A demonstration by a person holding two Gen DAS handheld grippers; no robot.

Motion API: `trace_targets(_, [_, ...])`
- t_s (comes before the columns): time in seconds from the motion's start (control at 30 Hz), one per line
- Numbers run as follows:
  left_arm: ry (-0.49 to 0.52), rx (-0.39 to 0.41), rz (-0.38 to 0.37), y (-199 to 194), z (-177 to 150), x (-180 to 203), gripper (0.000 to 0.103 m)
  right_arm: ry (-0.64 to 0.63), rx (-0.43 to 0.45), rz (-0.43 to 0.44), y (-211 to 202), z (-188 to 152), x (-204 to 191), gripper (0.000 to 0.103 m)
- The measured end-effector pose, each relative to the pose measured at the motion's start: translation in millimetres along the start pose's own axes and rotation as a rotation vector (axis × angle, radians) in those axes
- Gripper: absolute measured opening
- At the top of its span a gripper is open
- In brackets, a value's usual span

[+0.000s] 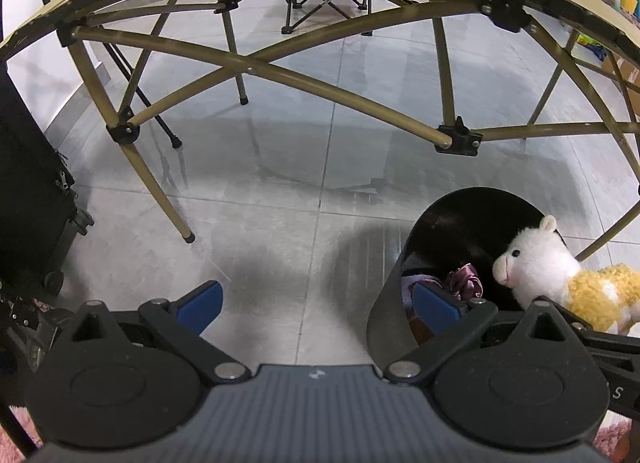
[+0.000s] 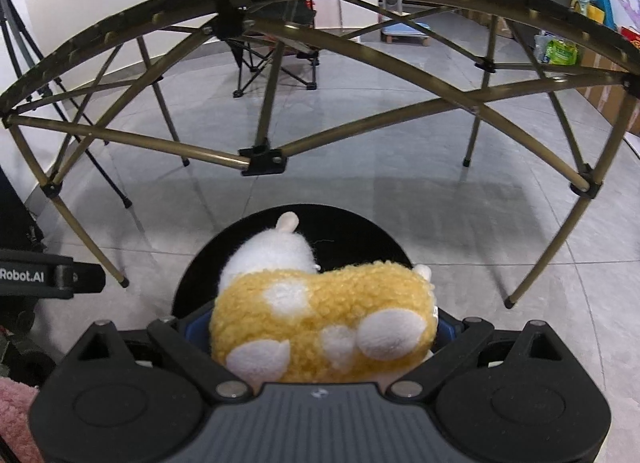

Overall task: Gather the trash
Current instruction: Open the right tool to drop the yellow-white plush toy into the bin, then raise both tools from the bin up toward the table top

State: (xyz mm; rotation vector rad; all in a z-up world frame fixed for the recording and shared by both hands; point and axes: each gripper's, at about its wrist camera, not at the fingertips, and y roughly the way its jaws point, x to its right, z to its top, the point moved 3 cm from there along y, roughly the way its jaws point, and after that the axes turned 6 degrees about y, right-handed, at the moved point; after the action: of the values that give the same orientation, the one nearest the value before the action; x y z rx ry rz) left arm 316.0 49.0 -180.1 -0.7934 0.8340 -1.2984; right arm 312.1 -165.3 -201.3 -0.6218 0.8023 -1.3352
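Note:
A black round bin (image 1: 452, 219) stands on the grey tiled floor, with crumpled purple wrapping (image 1: 466, 281) inside. My right gripper (image 2: 320, 327) is shut on a yellow and white plush alpaca (image 2: 320, 319) and holds it over the bin's mouth (image 2: 352, 235). The alpaca (image 1: 548, 263) also shows at the right edge of the left wrist view, above the bin's right rim. My left gripper (image 1: 316, 305) is open and empty, low beside the bin's left side, its right fingertip (image 1: 434, 303) over the bin's rim.
A folding table with an olive metal frame (image 1: 256, 71) arches over the floor ahead; its legs (image 2: 520, 291) stand close by. A black case (image 1: 28, 191) is at the left. A folding camp chair (image 2: 276, 59) stands beyond. Pink rug (image 2: 16, 415) lies at the lower left.

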Motion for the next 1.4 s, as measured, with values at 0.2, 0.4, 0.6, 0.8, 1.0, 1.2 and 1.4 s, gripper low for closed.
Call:
trace_targets(0.2, [-0.005, 0.0, -0.002, 0, 0, -3, 0.103, -0.01, 0.02, 0.018, 1, 3, -8, 0.102])
trace_targets(0.4, [-0.008, -0.001, -0.003, 0, 0, -5, 0.103, -0.006, 0.031, 0.02, 2, 5, -8, 0.103])
trace_targets(0.6, [-0.008, 0.014, -0.003, -4, 0, -5, 0.103, -0.002, 0.036, 0.029, 1, 4, -7, 0.103])
trace_targets(0.8, [-0.016, 0.053, -0.003, -14, 2, -3, 0.103, 0.006, 0.072, 0.032, -7, 6, -3, 0.103])
trace_targets(1.0, [-0.017, 0.11, -0.005, -29, 5, -2, 0.103, -0.003, 0.156, 0.04, -25, 11, 2, 0.103])
trace_targets(1.2, [-0.038, 0.217, -0.028, -64, 16, -2, 0.103, -0.026, 0.284, 0.063, -62, 20, 2, 0.103])
trace_targets(1.4, [-0.014, 0.364, -0.032, -110, 44, 5, 0.103, -0.042, 0.459, 0.096, -110, 47, 2, 0.103])
